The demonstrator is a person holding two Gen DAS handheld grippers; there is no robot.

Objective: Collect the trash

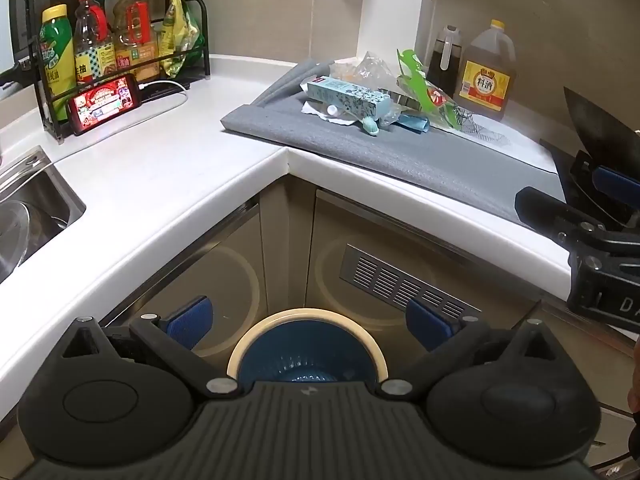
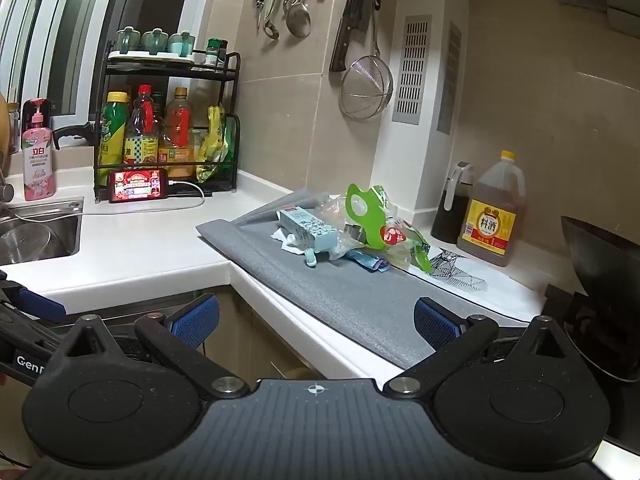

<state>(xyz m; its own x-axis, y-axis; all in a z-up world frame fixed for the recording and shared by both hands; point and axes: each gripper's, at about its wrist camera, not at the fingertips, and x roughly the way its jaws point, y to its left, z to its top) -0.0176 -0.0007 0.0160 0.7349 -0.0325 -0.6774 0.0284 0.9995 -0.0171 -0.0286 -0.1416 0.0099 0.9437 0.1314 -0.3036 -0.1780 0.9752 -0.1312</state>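
Note:
A pile of trash lies on a grey mat on the white counter: a teal box, a green plastic wrapper, clear plastic, a white tissue and a small blue packet. A round bin with a cream rim and blue liner stands on the floor below the counter corner. My left gripper is open and empty above the bin. My right gripper is open and empty before the counter edge, short of the pile.
A black rack of bottles and a lit phone stand at the back left. A steel sink is at the left. An oil jug, a dark bottle and a black wok are at the right.

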